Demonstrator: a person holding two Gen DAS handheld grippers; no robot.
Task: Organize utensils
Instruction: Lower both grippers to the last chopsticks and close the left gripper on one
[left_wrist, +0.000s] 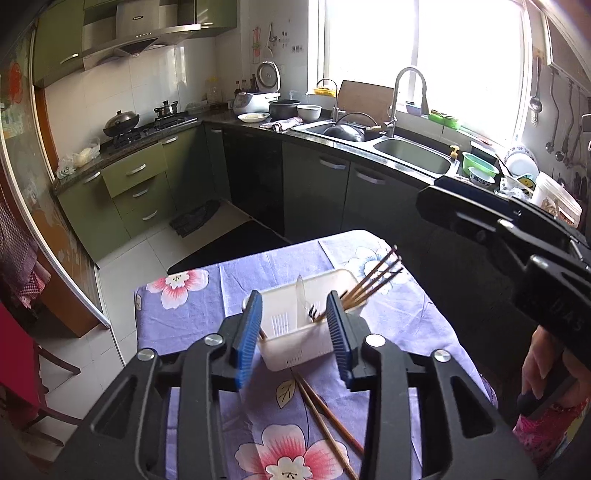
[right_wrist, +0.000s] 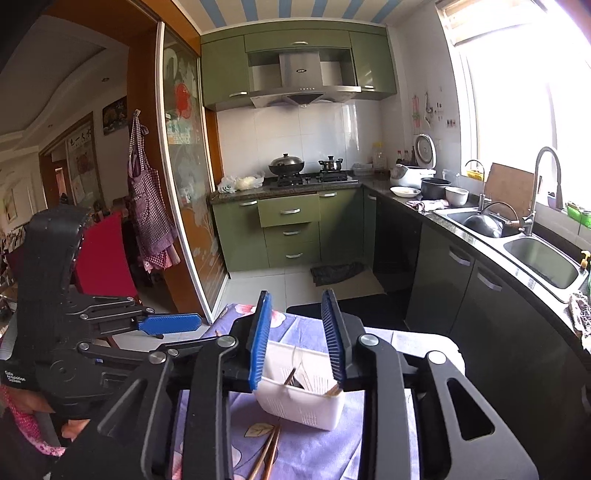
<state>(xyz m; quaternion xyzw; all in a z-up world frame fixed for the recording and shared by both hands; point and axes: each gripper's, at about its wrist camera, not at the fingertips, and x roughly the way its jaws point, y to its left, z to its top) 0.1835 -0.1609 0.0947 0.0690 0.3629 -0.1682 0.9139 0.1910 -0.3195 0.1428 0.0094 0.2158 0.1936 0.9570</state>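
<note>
A white plastic utensil basket (left_wrist: 295, 347) stands on the table with the purple floral cloth (left_wrist: 184, 317). Several brown chopsticks (left_wrist: 373, 280) lean out of its right compartment, and a clear plastic utensil (left_wrist: 301, 295) stands in the middle. Two loose chopsticks (left_wrist: 325, 417) lie on the cloth in front of the basket. My left gripper (left_wrist: 293, 321) is open and empty, above and just short of the basket. My right gripper (right_wrist: 295, 332) is open and empty, above the basket (right_wrist: 303, 402), with the loose chopsticks (right_wrist: 267, 454) below it.
The right gripper's body (left_wrist: 517, 240) hovers at the right of the left wrist view; the left gripper (right_wrist: 170, 323) shows at the left of the right wrist view. Kitchen counter with sink (left_wrist: 413, 155) and stove (left_wrist: 147, 127) lies beyond the table. A red chair (right_wrist: 103, 258) stands left.
</note>
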